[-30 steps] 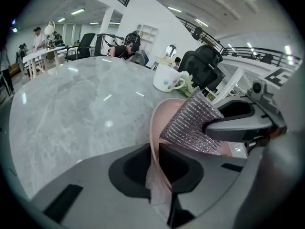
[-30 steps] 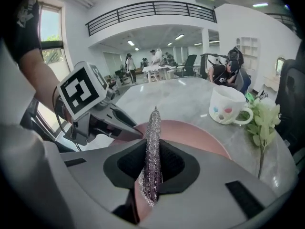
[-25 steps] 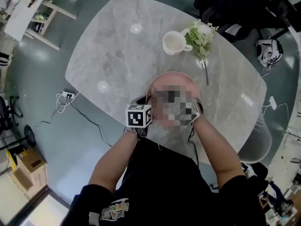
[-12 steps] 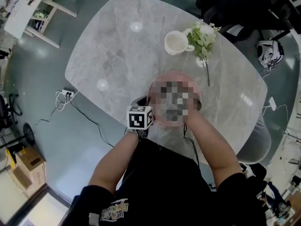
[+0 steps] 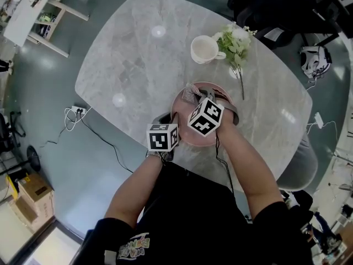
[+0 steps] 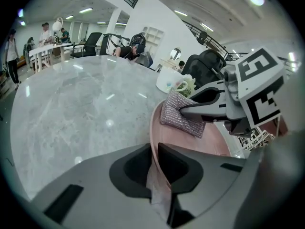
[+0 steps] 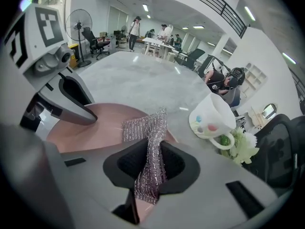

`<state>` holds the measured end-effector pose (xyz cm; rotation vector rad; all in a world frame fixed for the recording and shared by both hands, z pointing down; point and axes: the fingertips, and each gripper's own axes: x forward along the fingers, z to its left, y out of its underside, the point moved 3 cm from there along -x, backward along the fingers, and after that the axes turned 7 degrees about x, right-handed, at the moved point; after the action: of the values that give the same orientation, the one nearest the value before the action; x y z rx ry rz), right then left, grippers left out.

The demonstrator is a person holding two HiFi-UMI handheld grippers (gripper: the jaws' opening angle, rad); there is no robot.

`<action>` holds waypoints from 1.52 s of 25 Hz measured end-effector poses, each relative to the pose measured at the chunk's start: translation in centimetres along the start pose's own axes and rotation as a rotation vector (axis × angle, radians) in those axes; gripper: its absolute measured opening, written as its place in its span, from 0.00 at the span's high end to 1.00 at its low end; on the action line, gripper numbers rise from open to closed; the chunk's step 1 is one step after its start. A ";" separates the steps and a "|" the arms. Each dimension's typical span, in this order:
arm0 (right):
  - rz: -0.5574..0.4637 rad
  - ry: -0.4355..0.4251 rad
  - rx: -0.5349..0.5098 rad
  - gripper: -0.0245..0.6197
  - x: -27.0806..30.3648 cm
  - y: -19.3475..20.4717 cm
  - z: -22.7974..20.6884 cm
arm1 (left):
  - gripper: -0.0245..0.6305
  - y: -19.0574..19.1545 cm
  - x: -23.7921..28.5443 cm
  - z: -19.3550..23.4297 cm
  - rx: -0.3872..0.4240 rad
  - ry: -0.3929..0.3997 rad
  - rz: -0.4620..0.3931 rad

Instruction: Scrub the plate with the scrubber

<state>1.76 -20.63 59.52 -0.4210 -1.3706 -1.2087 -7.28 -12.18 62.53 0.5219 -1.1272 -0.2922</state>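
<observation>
While the pink plate [image 5: 185, 136] lies close to the near edge of the grey marble table [image 5: 127, 54], right in front of the person, both tongs are busy on it. The left tongs [image 6: 153, 151] are drawn to a narrow gap and clamp the plate's near rim, which stands on edge between the two dark pads in the left gripper view. The left tongs point steeply down, and their marker cube shows just off the plate's near left side in the head view. The right tongs [image 7: 152, 159] are pinched tight on the scrubber [image 7: 147, 128], a silvery mesh pad whose bunched middle fills the slot between the pads. Its free end fans out past the tips over the far part of the plate. From the left gripper view the scrubber rests on the plate's far side, with the right tongs slanting down onto it from the right. In the head view the pad shows at the plate's far left rim, beside the right tongs' marker cube. Beyond the plate, toward the table's far right edge, a white cup [image 5: 205, 49] stands just beside a spray of white flowers [image 5: 234, 43], both well apart from the tongs.
</observation>
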 end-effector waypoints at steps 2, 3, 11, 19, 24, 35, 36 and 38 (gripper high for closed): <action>0.014 0.019 0.013 0.84 0.0 0.4 -0.7 | 0.88 0.0 -0.1 0.0 -0.005 0.000 0.000; 0.022 0.028 0.017 0.84 0.0 0.6 -1.0 | 0.88 0.0 -0.1 0.0 -0.006 0.000 0.000; 0.081 0.090 0.020 0.84 -0.6 2.9 -3.7 | 0.88 0.1 -0.1 0.0 -0.015 -0.008 -0.002; 0.120 0.117 0.059 0.84 -2.0 6.2 -6.1 | 0.88 0.1 -0.1 0.0 -0.020 -0.020 0.000; 0.112 0.119 0.099 0.84 -3.2 7.7 -6.0 | 0.89 0.0 -0.2 0.1 -0.041 -0.031 -0.007; 0.025 0.114 0.274 0.84 -6.1 11.0 -4.7 | 0.89 0.0 -0.1 0.0 -0.059 -0.044 -0.011; 0.012 0.110 0.302 0.84 -6.4 11.3 -4.5 | 0.89 0.0 -0.2 -0.1 -0.060 -0.046 -0.011; -0.015 0.099 0.359 0.84 -6.9 11.8 -3.8 | 0.89 0.0 -0.2 -0.1 -0.062 -0.047 -0.012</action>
<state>15.11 -16.38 57.21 -0.0968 -1.4692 -0.9557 -7.25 -12.04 62.38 0.4687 -1.1574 -0.3506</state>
